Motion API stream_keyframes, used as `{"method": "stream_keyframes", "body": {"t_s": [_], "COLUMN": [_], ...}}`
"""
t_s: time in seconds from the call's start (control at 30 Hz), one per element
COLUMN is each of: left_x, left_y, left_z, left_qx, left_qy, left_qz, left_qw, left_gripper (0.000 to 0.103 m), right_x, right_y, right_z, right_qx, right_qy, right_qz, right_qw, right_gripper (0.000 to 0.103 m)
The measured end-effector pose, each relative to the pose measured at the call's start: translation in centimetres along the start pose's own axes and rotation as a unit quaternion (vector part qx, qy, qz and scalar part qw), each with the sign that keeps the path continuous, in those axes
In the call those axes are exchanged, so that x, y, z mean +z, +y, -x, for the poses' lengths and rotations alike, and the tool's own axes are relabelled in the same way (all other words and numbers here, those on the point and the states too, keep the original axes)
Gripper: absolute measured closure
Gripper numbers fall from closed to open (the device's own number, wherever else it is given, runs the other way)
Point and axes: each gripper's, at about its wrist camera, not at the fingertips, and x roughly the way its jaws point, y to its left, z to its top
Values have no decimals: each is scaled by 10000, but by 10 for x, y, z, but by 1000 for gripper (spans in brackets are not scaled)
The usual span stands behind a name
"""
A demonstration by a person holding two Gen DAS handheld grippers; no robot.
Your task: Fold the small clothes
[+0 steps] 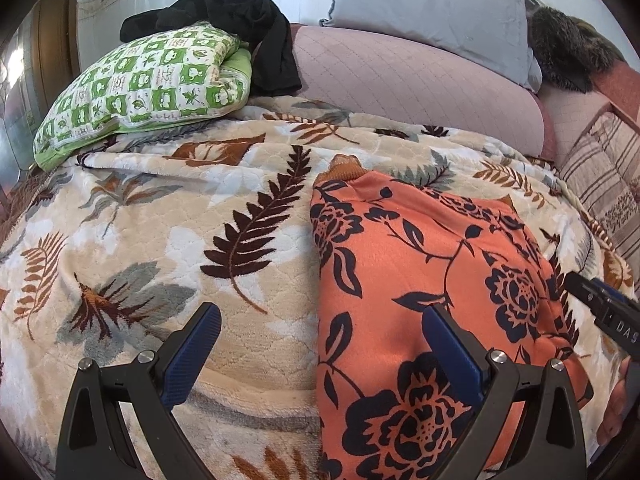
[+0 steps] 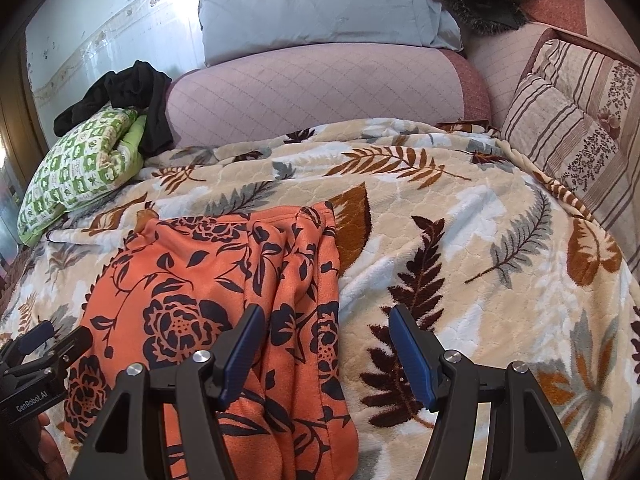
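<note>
Left gripper (image 1: 320,332): jaws spread wide, empty, hovering over the near left edge of the garment. Right gripper (image 2: 326,332): jaws apart, empty, straddling the garment's right edge.

Orange floral garment (image 2: 192,280): folded lengthwise, lying flat on the blanket between the two grippers, ribbed cuff at the far end.

Leaf-print fleece blanket (image 2: 460,216): spread over the bed beneath everything.

Green checked pillow (image 1: 140,84): far left, black clothing (image 1: 240,16) draped over its top.

Pale blue pillow (image 1: 432,4): resting on a pink quilted bolster (image 1: 400,84) at the head.

Striped cushions (image 2: 568,120): right side.
</note>
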Motion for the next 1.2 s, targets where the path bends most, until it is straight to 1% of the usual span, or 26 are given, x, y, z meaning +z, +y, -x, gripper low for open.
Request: {"method": "stream_keyframes", "body": {"t_s": [0.2,0.3,0.33,0.37,0.4,0.47,0.53,0.57,0.6,0.63,0.67,0.7,0.73,0.8,0.9,0.97,1.0,1.1,1.17,1.2], "left_x": [8,11,12,13,14,13,11,9,6,3,1,0,1,4,8,11,12,14,12,10], "left_y": [13,16,16,16,17,19,21,21,21,22,23,24,24,24,28,31,32,31,27,23], "left_z": [-7,-12,-14,-16,-18,-19,-23,-29,-35,-40,-42,-42,-41,-38,-31,-26,-24,-24,-30,-33], "left_qx": [-288,-522,-649,-741,-804,-788,-616,-464,-428,-500,-532,-570,-588,-556,-578,-637,-684,-759,-894,-1048], "left_qy": [108,215,276,333,377,370,473,614,743,810,829,852,875,817,643,533,466,364,478,574], "left_qz": [244,279,276,268,259,275,281,245,215,243,312,353,364,331,405,436,423,264,196,192], "left_qw": [9992,9980,9971,9963,9957,9958,9966,9967,9961,9952,9947,9941,9938,9945,9954,9956,9957,9961,9947,9926], "left_gripper": [2,2,2,2,2,2,2,2,2,2,2,2,2,2,2,2,2,2,2,2], "right_x": [-1,-2,-2,-1,-1,1,4,4,4,2,-1,-7,-11,-10,3,11,13,20,25,26], "right_y": [0,2,2,1,0,-6,-9,-9,-8,-5,-2,3,4,6,2,1,1,5,10,13], "right_z": [-4,-6,-7,-8,-9,-8,-4,-4,-6,-12,-23,-39,-46,-45,-31,-29,-31,-37,-40,-44], "right_qx": [-18,-32,-25,34,157,675,1192,1486,1717,1886,2030,2047,1868,1840,2026,2002,2008,2244,2270,2271], "right_qy": [46,72,89,112,141,146,87,107,205,385,697,1142,1246,1166,792,661,639,673,713,758], "right_qz": [30,47,43,16,-49,-306,-474,-510,-523,-543,-553,-551,-503,-422,-617,-689,-755,-946,-933,-924], "right_qw": [10000,10000,9999,9999,9998,9971,9917,9875,9836,9798,9751,9706,9732,9751,9741,9751,9746,9676,9668,9665], "right_gripper": [35,35,35,35,35,35,35,35,35,35,35,35,35,34,35,35,35,35,35,35]}}
